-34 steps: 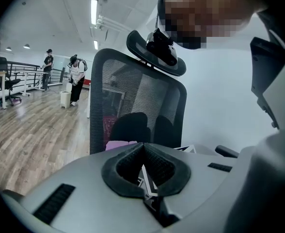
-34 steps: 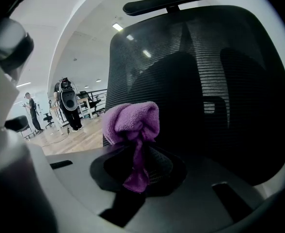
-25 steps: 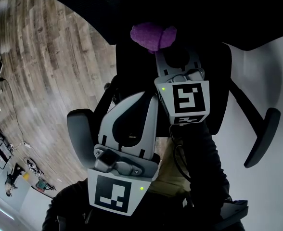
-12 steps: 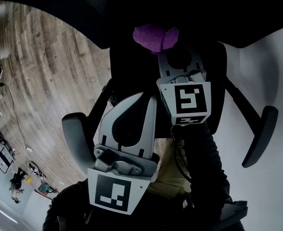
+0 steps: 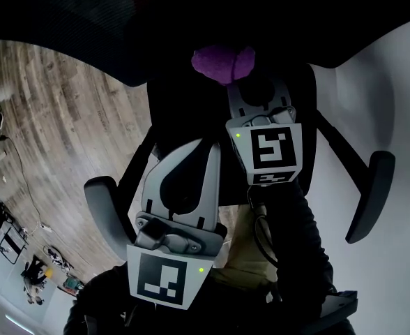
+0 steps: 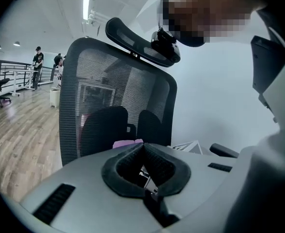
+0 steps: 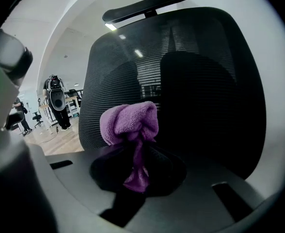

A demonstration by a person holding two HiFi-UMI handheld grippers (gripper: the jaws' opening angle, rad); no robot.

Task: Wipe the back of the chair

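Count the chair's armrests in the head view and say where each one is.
2. One armrest juts out at the picture's left, over the wooden floor. The other armrest is at the right, against a pale surface. Neither is hidden.

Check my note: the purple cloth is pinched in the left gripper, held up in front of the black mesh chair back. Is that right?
Not quite: the cloth is pinched in the right gripper, not the left, as the right gripper view shows. It is held up in front of the black mesh chair back. In the left gripper view, the left gripper is shut on nothing.
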